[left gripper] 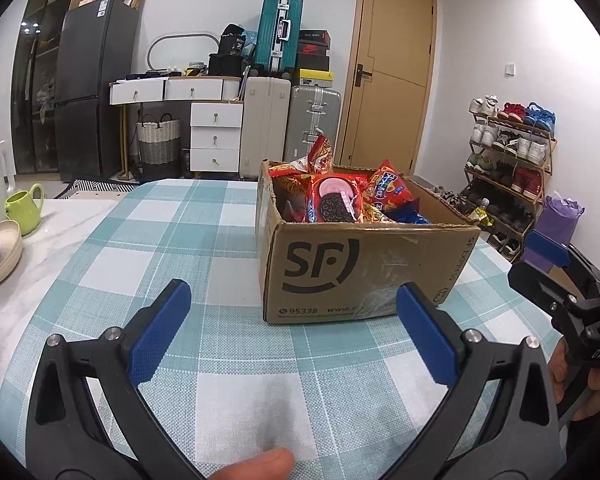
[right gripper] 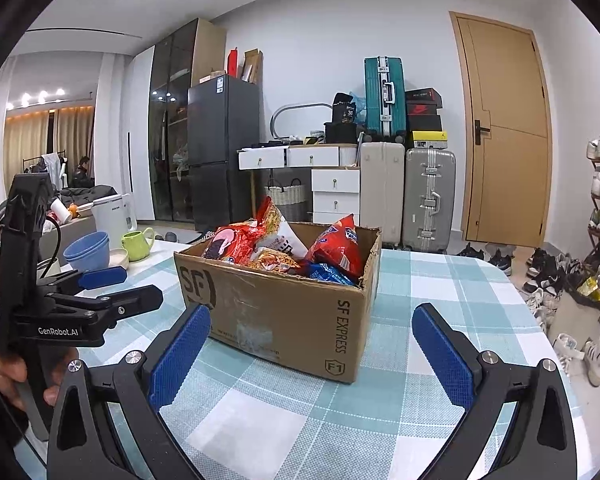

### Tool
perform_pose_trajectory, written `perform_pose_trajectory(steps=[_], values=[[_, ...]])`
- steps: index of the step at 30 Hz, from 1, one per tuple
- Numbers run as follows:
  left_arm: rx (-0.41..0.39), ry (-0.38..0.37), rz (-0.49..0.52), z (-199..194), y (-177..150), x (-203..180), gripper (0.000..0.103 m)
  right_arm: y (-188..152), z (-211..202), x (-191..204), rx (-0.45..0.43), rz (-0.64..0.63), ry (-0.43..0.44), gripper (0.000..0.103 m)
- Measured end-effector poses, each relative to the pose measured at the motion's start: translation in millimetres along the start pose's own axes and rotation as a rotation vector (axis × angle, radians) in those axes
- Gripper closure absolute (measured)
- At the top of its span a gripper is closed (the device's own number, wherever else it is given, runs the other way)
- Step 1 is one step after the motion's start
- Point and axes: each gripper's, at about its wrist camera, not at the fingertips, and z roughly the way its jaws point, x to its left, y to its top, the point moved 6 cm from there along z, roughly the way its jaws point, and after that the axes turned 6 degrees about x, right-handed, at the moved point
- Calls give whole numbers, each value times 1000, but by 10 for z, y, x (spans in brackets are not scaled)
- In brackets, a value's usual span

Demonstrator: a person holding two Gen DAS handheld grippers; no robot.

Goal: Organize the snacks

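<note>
Right now both grippers hang over a table spread with a teal-and-white checked tablecloth (left gripper: 228, 240), and neither holds anything. The left gripper (left gripper: 296, 340) has its blue pads (left gripper: 160, 332) spread wide with only cloth between them; a fingertip of the person shows at the near edge of its view. The right gripper (right gripper: 312, 352) is likewise splayed apart and empty, its near corner of the box showing between the pads.

Just beyond both sits the cardboard SF Express box (left gripper: 360, 272), open at the top, resting on the cloth toward the far right part of the table. It is full of snack packets: an Oreo pack (left gripper: 334, 204) in red wrapping lies near the front, a red chip bag (left gripper: 390, 190) leans to its right, and a tall red-and-yellow bag (left gripper: 320, 156) stands at the far side. A blue packet (right gripper: 326, 272) lies low against the right wall in the right wrist view.

At the left edge of the table, off the cloth, stand a green mug (left gripper: 24, 208), stacked blue bowls (right gripper: 88, 250) and a cream dish (left gripper: 2, 256). A white kettle (right gripper: 114, 214) stands behind them.

Far across the room are a dark fridge (left gripper: 96, 92), a white drawer unit (left gripper: 216, 136), stacked suitcases (left gripper: 280, 32), a wooden door (left gripper: 392, 76) and, to the right, a shoe rack (left gripper: 508, 168).
</note>
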Motion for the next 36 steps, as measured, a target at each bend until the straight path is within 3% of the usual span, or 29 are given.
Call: perform_pose_trajectory(steps=[36], values=[[-32,0,35,-55,-22,-59,1,-32,-30,-36,6,9,-2,0]])
